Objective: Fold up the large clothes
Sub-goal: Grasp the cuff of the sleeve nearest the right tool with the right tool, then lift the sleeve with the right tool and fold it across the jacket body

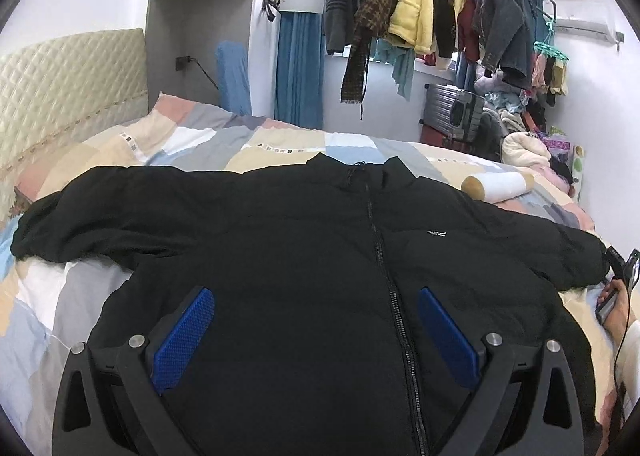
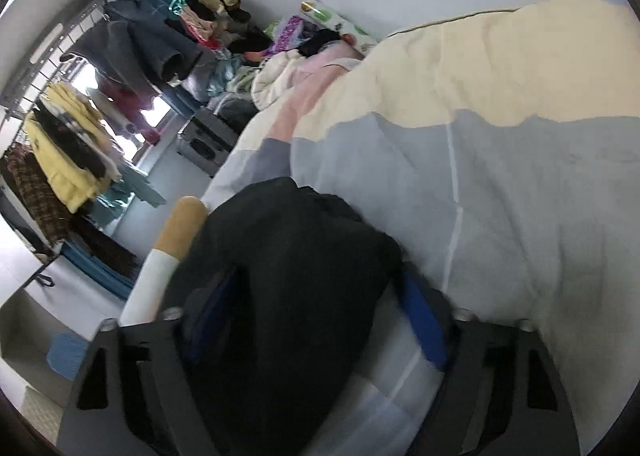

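Your left gripper [image 1: 316, 330] hangs over the lower front of the black zip-up padded jacket [image 1: 304, 256], its blue-padded jaws spread wide and holding nothing. The jacket lies face up, sleeves spread, on the bed's pastel patchwork quilt [image 1: 192, 140]. Your right gripper [image 2: 320, 316] has the jacket's black sleeve end [image 2: 288, 256] bunched between its blue pads [image 2: 420, 320], but the blurred view does not show whether the jaws have closed on it.
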`<control>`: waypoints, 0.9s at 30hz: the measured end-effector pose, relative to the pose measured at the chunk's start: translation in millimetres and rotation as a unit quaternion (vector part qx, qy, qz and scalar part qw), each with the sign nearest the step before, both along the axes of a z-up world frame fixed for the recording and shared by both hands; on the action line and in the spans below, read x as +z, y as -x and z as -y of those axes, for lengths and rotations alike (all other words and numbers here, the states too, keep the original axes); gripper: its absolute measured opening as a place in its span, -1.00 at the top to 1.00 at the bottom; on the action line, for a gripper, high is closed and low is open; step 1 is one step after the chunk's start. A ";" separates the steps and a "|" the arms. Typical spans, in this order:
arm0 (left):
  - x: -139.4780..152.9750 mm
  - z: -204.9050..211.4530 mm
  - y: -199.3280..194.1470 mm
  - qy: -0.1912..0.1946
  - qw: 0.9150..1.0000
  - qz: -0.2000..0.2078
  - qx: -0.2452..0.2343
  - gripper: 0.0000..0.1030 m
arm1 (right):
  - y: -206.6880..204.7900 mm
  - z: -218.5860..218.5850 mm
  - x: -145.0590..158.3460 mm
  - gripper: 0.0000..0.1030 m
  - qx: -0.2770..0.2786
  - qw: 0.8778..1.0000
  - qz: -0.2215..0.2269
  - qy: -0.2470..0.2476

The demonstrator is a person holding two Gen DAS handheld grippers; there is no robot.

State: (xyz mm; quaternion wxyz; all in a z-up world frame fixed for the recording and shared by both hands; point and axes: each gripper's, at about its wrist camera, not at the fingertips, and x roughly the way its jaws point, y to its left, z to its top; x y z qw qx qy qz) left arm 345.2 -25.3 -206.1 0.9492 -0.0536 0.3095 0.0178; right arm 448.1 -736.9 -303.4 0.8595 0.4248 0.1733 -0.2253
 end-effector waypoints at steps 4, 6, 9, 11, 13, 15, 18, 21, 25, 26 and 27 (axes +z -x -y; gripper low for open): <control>-2.7 9.2 -6.9 -0.006 1.000 -0.020 0.007 -0.99 | -1.1 -0.6 3.1 0.36 0.022 0.999 0.025 -0.008; 0.4 14.2 -6.1 -0.003 0.999 -0.032 0.009 -0.99 | 0.3 -2.7 9.6 0.51 0.023 0.999 0.029 -0.004; 12.7 16.5 1.6 -0.010 0.999 -0.032 0.020 -0.99 | 0.1 -2.3 23.2 0.64 0.027 0.999 0.025 0.003; 24.7 14.6 9.2 -0.018 0.999 -0.031 0.030 -0.99 | 4.9 -2.5 41.1 0.67 0.025 0.999 0.024 0.021; 34.6 10.5 16.9 -0.021 0.999 -0.031 0.034 -0.99 | 9.4 -1.5 56.7 0.69 0.020 0.999 0.022 0.037; 46.6 4.0 28.3 -0.023 0.999 -0.029 0.040 -0.99 | 12.7 -1.8 73.6 0.70 0.015 0.998 0.013 0.054; 58.8 -8.5 39.6 -0.018 0.998 -0.038 0.045 -0.99 | 19.9 -4.7 91.7 0.71 0.009 0.998 0.017 0.054; 63.9 -16.6 45.9 -0.045 0.997 -0.050 0.039 -0.99 | 29.2 -11.7 110.5 0.71 0.003 0.998 0.018 0.055; 56.6 -26.1 48.6 -0.084 0.995 -0.048 0.035 -0.99 | 37.3 -29.4 144.4 0.71 0.000 0.997 0.019 0.077; 55.4 -31.4 50.0 -0.077 0.996 -0.045 0.030 -0.99 | 39.7 -34.9 156.4 0.71 -0.002 0.997 0.024 0.076; 54.7 -34.4 50.1 -0.070 0.996 -0.044 0.027 -0.99 | 42.1 -40.8 168.8 0.71 -0.003 0.997 0.028 0.077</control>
